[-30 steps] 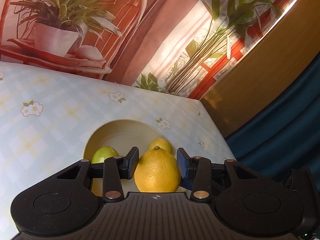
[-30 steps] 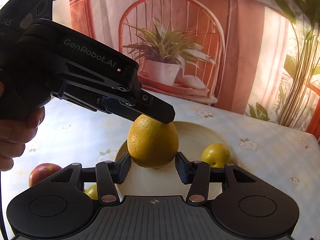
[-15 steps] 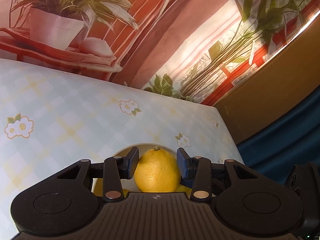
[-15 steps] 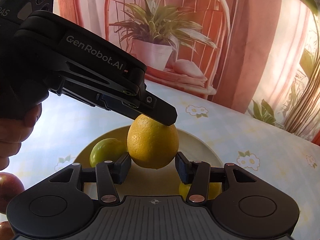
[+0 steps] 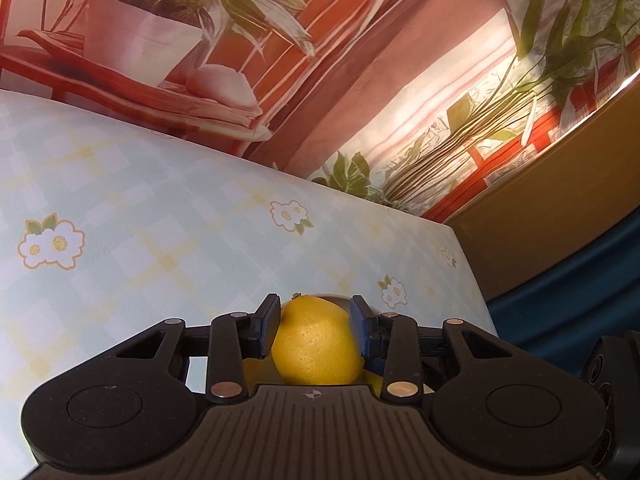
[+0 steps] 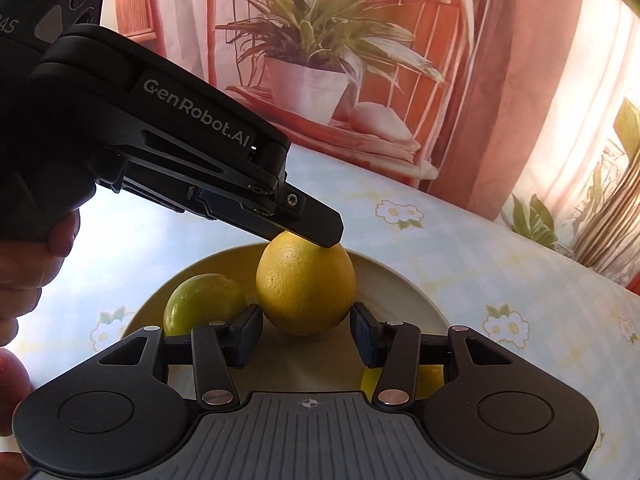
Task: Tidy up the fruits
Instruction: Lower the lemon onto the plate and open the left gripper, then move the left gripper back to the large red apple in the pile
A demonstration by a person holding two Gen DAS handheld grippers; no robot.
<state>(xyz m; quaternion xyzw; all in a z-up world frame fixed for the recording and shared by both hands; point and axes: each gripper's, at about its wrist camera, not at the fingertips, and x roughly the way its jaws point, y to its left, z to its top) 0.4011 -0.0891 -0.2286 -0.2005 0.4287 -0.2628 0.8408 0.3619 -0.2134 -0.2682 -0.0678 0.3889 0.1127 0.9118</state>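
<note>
Right wrist view: "GenRobot.AI" reads white along the left gripper (image 6: 320,236), its jaws just narrowed and clamped on the orange (image 6: 306,284) above the cream plate (image 6: 404,292). Right gripper (image 6: 306,338) sits spread below the orange, pads not pressing. Green fruit (image 6: 200,304) at nine o'clock; yellow fruit (image 6: 432,376) mostly hidden at five o'clock; red apple (image 6: 10,380) cut off at the left edge.
</note>
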